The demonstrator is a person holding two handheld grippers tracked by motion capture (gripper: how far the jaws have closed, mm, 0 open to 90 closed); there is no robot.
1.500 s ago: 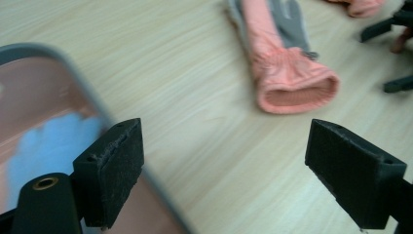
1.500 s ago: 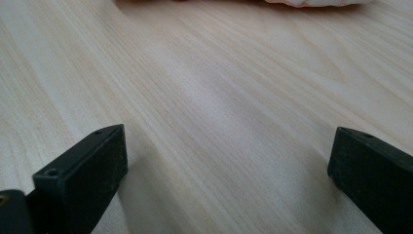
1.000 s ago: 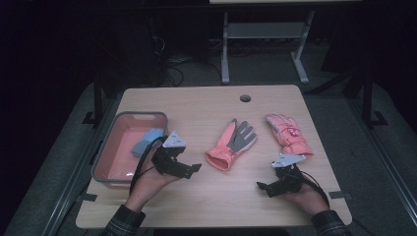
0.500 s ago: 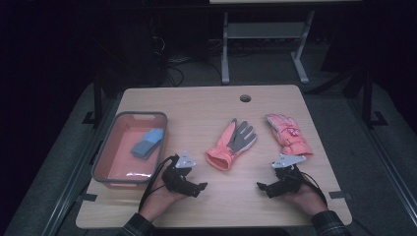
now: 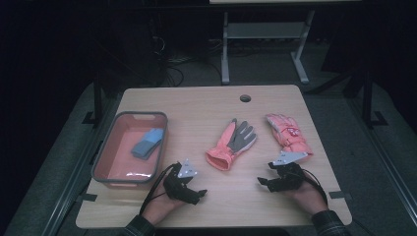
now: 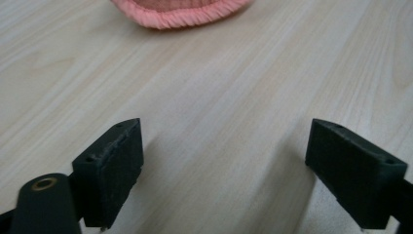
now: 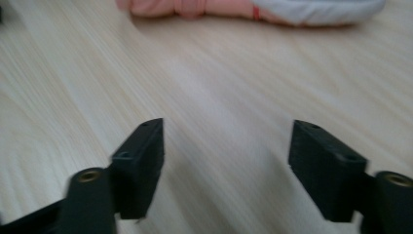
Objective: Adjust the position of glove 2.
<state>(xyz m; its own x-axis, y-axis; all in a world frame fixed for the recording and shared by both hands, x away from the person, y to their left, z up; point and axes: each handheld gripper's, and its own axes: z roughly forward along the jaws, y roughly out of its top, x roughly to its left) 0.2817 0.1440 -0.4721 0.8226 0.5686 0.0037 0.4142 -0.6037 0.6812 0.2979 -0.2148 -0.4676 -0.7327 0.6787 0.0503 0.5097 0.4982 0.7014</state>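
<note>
- Left hand-held gripper (image 5: pixel 194 192): jaws wide apart, nothing btwn them, bare desk (image 5: pixel 196 105) under the pads; ribbed cuff of the grey-palm glove (image 5: pixel 231 145) just ahead.
- Right hand-held gripper (image 5: pixel 268 183): jaws just been closing, partly open now w/ nothing gripped; low over desk, near cuff of pink glove (image 5: pixel 286 132).
- Both hands at near edge, forearms in from below.
- Blue item in red bin (image 5: pixel 103 157), at left.

Left hand-held gripper (image 5: pixel 193 192) gapes wide; right hand-held gripper (image 5: pixel 265 183), nothing between, has just been closing.
</note>
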